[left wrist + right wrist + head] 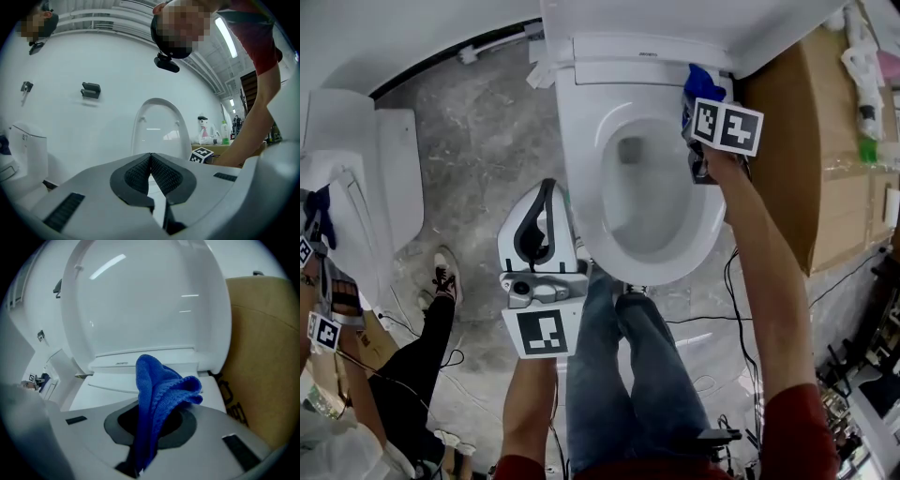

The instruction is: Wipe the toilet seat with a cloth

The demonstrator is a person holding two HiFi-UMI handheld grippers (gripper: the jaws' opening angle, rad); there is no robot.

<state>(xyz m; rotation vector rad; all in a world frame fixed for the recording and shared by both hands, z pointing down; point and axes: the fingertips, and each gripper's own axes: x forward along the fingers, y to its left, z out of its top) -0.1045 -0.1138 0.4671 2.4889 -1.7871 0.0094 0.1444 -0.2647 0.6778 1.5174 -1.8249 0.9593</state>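
The white toilet seat (581, 178) lies down around the bowl, with the lid (140, 301) standing upright behind it. My right gripper (695, 111) is over the seat's rear right corner, shut on a blue cloth (701, 82). In the right gripper view the cloth (157, 394) bunches up out of the right gripper (150, 427), just in front of the seat's hinge end (105, 390). My left gripper (546, 192) hangs beside the bowl's left edge, shut and holding nothing. In its own view the left gripper (151, 161) points at the lid (157, 126).
A cardboard box (806, 150) stands hard against the toilet's right side, with bottles (867, 84) on top. A second toilet (356, 178) and another person (412, 366) are at the left. Cables (712, 319) trail over the floor near my legs (628, 375).
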